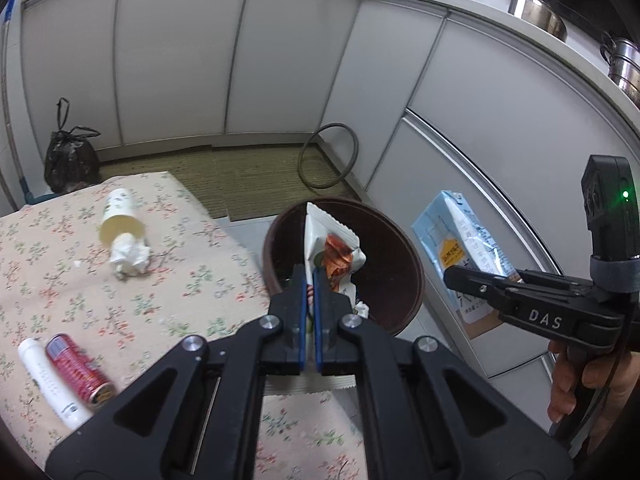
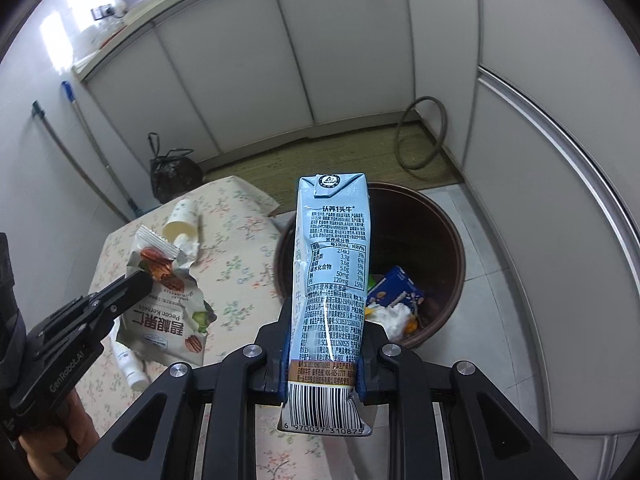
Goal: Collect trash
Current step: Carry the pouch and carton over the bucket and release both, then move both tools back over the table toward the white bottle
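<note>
My left gripper (image 1: 307, 276) is shut on a white pecan snack bag (image 1: 328, 248) and holds it over the near rim of the brown trash bin (image 1: 400, 248). The bag also shows in the right wrist view (image 2: 168, 304). My right gripper (image 2: 324, 316) is shut on a light blue milk carton (image 2: 332, 264) and holds it upright above the bin (image 2: 440, 232), which holds a blue box and tissue. The carton shows in the left wrist view (image 1: 464, 240). A tipped paper cup with tissue (image 1: 120, 224), a red can (image 1: 80, 368) and a white tube (image 1: 52, 384) lie on the floral table (image 1: 140, 292).
A tied black bag (image 1: 70, 156) sits on the floor by white cabinets (image 1: 180, 60). A hoop (image 1: 328, 156) leans at the cabinet corner over a woven mat (image 1: 248, 176). Pots (image 1: 540, 12) stand on the counter at upper right.
</note>
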{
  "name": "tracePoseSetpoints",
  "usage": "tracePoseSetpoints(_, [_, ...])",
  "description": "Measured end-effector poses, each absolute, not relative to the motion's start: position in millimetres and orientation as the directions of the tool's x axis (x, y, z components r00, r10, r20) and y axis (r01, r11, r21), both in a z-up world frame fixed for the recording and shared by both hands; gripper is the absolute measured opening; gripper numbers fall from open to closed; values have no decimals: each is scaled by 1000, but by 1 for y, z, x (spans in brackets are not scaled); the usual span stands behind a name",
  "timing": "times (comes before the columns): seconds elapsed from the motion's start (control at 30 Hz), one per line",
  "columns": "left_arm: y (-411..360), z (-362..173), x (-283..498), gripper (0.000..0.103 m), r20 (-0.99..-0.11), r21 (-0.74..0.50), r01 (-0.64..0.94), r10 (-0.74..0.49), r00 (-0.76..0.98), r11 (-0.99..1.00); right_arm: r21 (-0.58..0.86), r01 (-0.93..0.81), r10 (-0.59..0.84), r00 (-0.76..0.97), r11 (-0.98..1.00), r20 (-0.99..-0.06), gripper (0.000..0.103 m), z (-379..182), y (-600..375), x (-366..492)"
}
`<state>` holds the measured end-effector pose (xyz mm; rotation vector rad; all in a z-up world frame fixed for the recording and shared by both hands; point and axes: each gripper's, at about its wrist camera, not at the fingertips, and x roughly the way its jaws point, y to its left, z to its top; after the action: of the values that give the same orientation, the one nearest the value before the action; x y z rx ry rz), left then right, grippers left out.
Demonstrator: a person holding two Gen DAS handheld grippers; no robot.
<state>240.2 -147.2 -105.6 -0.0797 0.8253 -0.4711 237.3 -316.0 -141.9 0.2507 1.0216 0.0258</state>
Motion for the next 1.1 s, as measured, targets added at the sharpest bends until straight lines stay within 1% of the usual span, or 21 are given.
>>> tracePoseSetpoints(0.23, [-190, -131, 255, 4, -687, -223, 418, -446, 574, 881, 236, 152, 126, 516, 960, -847, 24, -167, -339, 253])
tracePoseSetpoints(0.57, [-221, -160, 283, 5, -711, -157, 435, -407, 573, 887, 289, 216, 149, 498, 933, -854, 24, -203, -372, 265])
tracePoseSetpoints(0.67, [-226, -168, 291, 5, -727, -173, 424, -406, 554, 889, 321, 233, 172, 496, 918, -851, 24, -210, -379, 265])
tracePoseSetpoints(0.7, [-228, -169, 293, 8, -729, -171, 421, -402, 555, 891, 337, 233, 185, 498, 912, -847, 25, -212, -382, 265])
tracePoseSetpoints(0.73, [-229, -169, 293, 18, -730, -163, 419, -395, 558, 893, 348, 233, 194, 502, 908, -843, 25, -213, -384, 266])
tracePoseSetpoints(0.77, [-229, -169, 292, 40, -731, -154, 417, -387, 562, 896, 363, 238, 202, 509, 901, -837, 27, -214, -387, 266])
tracePoseSetpoints(0.8, [-229, -166, 290, 51, -727, -146, 415, -382, 570, 898, 370, 245, 206, 510, 896, -835, 31, -214, -389, 265])
tracePoseSetpoints(0.83, [-228, -164, 289, 61, -718, -139, 413, -379, 585, 900, 374, 259, 201, 512, 891, -835, 42, -213, -392, 264])
tracePoseSetpoints(0.87, [-227, -160, 287, 61, -704, -133, 415, -381, 599, 900, 379, 266, 198, 523, 886, -829, 50, -210, -395, 262])
tracePoseSetpoints(0.9, [-225, -158, 286, 62, -701, -132, 418, -383, 602, 899, 383, 269, 193, 536, 884, -822, 52, -206, -397, 261])
tracePoseSetpoints(1.1, [-209, -146, 283, 63, -711, -128, 389, -358, 605, 912, 371, 277, 160, 569, 886, -806, 54, -186, -400, 255])
